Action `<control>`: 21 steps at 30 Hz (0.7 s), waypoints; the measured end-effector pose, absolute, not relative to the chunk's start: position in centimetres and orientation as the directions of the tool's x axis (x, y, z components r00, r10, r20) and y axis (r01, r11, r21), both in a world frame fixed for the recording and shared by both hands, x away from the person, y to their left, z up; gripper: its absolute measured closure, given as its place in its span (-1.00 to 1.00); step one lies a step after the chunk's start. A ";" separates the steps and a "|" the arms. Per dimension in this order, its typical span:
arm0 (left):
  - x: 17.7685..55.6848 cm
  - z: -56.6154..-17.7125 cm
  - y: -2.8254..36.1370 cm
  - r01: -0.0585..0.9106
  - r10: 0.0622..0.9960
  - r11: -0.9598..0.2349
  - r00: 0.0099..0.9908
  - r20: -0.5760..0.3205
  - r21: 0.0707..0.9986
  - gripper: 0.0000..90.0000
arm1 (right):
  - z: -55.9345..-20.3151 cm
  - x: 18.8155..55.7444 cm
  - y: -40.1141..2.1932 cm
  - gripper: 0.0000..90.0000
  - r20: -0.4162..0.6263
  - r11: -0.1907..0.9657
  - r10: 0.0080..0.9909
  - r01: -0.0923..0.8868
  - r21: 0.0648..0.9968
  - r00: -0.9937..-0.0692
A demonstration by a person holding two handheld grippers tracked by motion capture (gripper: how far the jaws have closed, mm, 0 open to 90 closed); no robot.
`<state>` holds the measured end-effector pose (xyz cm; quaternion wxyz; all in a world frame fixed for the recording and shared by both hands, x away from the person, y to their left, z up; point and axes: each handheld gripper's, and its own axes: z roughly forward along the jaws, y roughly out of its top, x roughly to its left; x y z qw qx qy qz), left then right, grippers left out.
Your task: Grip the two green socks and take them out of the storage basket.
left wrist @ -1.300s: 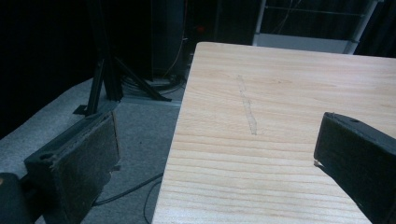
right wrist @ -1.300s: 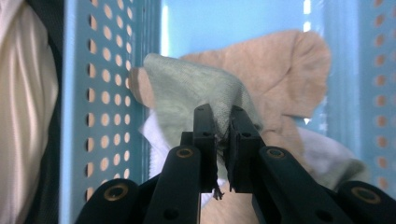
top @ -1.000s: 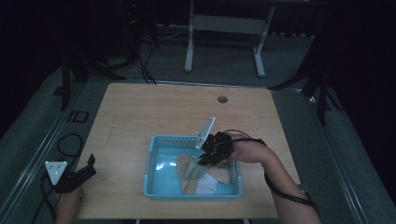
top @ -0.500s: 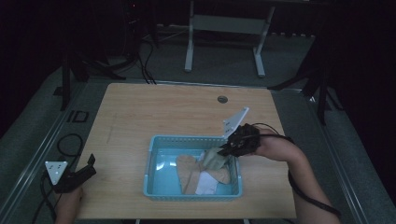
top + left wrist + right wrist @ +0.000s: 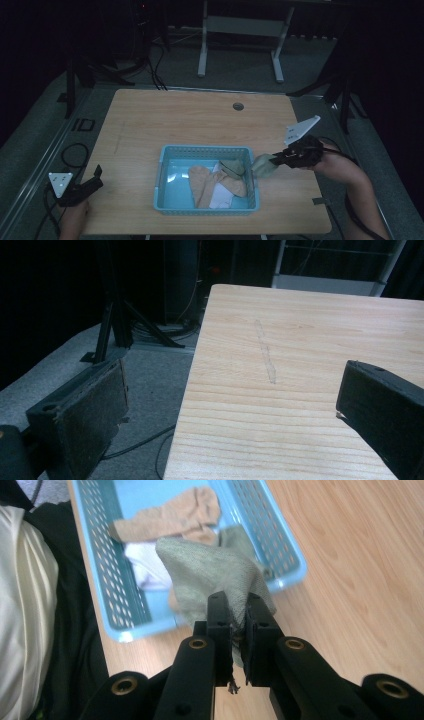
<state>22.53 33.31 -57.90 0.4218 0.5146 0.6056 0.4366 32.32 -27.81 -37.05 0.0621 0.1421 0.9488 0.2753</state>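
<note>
My right gripper (image 5: 276, 159) (image 5: 237, 605) is shut on a grey-green sock (image 5: 263, 165) (image 5: 216, 570), holding it just past the right rim of the light blue basket (image 5: 165, 159) (image 5: 287, 555), with the sock's far end trailing back over that rim. In the basket lie a tan sock (image 5: 202, 184) (image 5: 170, 515) and a white cloth (image 5: 220, 195) (image 5: 142, 565). My left gripper (image 5: 95, 181) (image 5: 230, 405) rests open at the table's front left corner, its jaws wide apart over the table edge with nothing between them.
The wooden table (image 5: 200, 120) has a round cable hole (image 5: 238, 106) near its far edge. Cables lie on the floor to the left (image 5: 70, 152). A metal frame stand (image 5: 240, 30) is beyond the table.
My right gripper has moved right, out of the basket and past its right rim, pulling the grey-green sock with it. The left gripper has stayed put.
</note>
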 end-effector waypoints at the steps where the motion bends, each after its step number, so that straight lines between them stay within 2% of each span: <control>1: 22.5 -57.9 33.3 0.255 0.991 0.089 -0.115 -0.061 0.963 -0.99 | -37.2 32.2 -28.3 0.87 -0.038 0.805 0.315 0.246 0.540 -0.948; 12: 22.5 -57.9 33.3 0.254 0.992 0.086 -0.114 -0.058 0.963 -0.99 | -39.8 31.2 -31.2 0.86 -0.002 0.782 0.370 0.310 0.541 -0.929; 17: 22.5 -57.9 33.3 0.254 0.992 0.086 -0.114 -0.059 0.963 -0.99 | -41.9 31.0 -32.3 0.86 0.041 0.756 0.397 0.352 0.552 -0.917; 18: 22.5 -57.9 33.3 0.254 0.992 0.086 -0.114 -0.059 0.963 -0.99 | -43.5 30.9 -32.9 0.86 0.067 0.748 0.408 0.376 0.547 -0.910; 21: 22.5 -57.9 33.3 0.254 0.992 0.086 -0.113 -0.058 0.963 -0.99 | -45.2 30.8 -33.4 0.86 0.092 0.740 0.425 0.405 0.538 -0.900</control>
